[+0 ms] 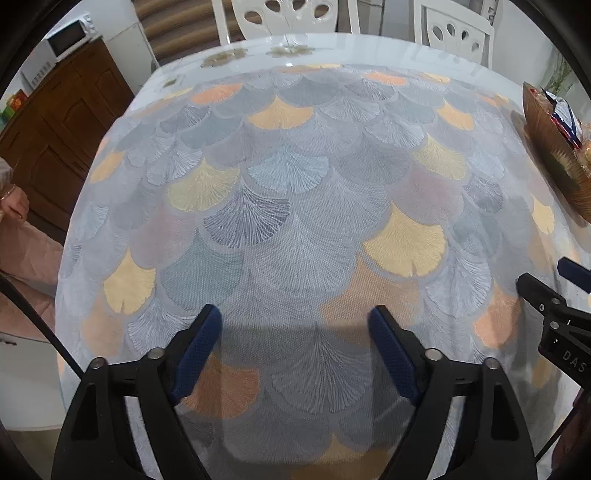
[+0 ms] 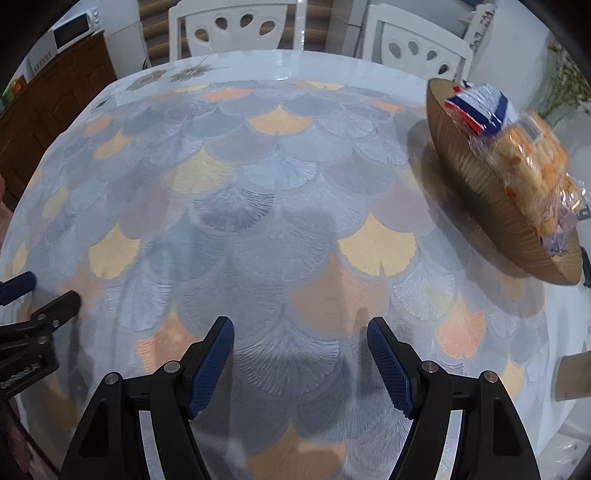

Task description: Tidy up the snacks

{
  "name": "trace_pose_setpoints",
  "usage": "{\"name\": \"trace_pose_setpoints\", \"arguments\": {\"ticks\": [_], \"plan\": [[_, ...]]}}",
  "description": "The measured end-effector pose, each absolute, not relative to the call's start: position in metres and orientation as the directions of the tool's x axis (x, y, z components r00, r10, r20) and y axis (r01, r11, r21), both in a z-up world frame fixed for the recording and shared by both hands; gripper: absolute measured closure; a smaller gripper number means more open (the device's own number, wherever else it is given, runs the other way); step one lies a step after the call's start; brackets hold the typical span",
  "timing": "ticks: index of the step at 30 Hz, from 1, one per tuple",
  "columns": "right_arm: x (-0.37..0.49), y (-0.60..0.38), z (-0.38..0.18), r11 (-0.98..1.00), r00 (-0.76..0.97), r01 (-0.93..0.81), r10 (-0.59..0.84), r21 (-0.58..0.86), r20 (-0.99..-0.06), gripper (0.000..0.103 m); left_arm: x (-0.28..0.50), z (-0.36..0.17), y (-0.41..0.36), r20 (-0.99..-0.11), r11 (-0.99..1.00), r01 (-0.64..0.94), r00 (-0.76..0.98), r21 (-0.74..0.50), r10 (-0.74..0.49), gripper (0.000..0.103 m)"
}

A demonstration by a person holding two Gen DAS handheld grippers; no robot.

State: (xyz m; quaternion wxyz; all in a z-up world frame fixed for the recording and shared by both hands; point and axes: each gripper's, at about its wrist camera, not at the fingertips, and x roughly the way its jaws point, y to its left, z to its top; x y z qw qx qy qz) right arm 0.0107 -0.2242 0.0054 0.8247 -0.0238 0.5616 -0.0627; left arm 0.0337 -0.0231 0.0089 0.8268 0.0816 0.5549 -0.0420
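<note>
A brown ribbed basket stands at the right side of the table and holds a blue, white and red snack packet and a clear bag of orange snacks. The basket also shows at the right edge of the left wrist view. My left gripper is open and empty over the fan-patterned tablecloth. My right gripper is open and empty, low over the cloth, left of and nearer than the basket. Each gripper shows at the other view's edge.
Two white chairs stand behind the table's far edge. A dark wooden cabinet with a white microwave stands to the left. A pale object sits at the table's right near edge.
</note>
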Motion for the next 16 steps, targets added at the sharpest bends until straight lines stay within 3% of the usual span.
{"name": "trace_pose_setpoints", "arguments": {"ticks": [5, 7, 10, 16], "plan": [[-0.001, -0.236, -0.002, 0.985, 0.422, 0.146, -0.144, -0.09, -0.895, 0.0, 0.031, 0.003, -0.01, -0.913, 0.995, 0.09, 0.407, 0.051, 0.01, 0.003], [-0.006, -0.244, -0.007, 0.985, 0.449, 0.168, -0.109, -0.036, -0.887, 0.0, 0.03, 0.0, -0.005, -0.903, 0.996, 0.08, 0.43, 0.026, -0.011, 0.0], [-0.019, -0.237, -0.008, 0.988, 0.527, 0.139, -0.129, -0.065, -0.84, 0.0, 0.025, -0.001, -0.002, -0.881, 0.996, 0.09, 0.472, 0.025, -0.021, 0.0], [-0.02, -0.239, -0.009, 0.988, 0.528, 0.143, -0.12, -0.051, -0.84, 0.0, 0.011, -0.003, -0.002, -0.828, 0.996, 0.086, 0.559, 0.015, -0.035, 0.0]]}}
